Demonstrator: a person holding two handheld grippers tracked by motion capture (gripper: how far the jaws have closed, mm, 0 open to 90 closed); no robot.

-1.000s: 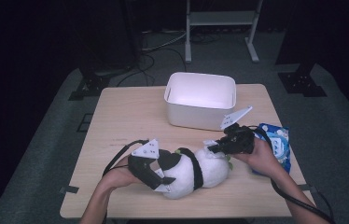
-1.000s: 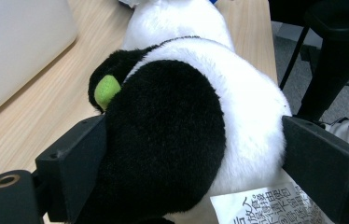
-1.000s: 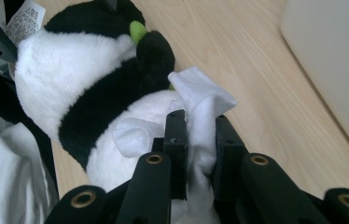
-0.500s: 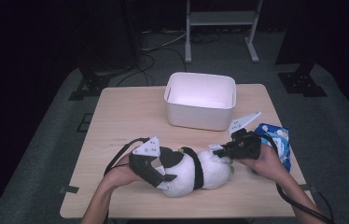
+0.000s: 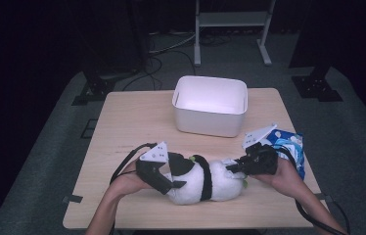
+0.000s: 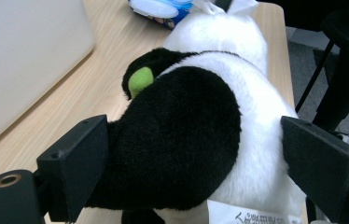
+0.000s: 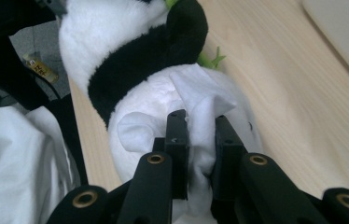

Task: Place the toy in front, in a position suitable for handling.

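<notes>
So the plush panda (image 5: 198, 181) is lying on its side in the lower middle of the high view, on the near part of the wooden table (image 5: 132, 122), with its long axis running left to right across the frame. The black-and-white end sits to the left and the all-white end with the little green bits points right, toward the blue snack bag (image 5: 288, 149) at the table's right edge.

My left gripper (image 5: 169, 177) has its jaws wide around the black part of the panda; in the left gripper view both pads sit right against the fur on either side, so I'd call that a grip on the plush. My right gripper (image 7: 199, 140) is pinched nearly closed on a white cloth-like fold (image 7: 200, 100) at the panda's white end, which I'm reading as a tissue or wipe, though I can't be sure it isn't part of the toy.

Compared with a second ago, the right gripper has slid a bit toward the lower right of the high view. Panda and left gripper look unmoved. The white bin (image 5: 210, 105) is behind, upper middle, well apart from the panda.
</notes>
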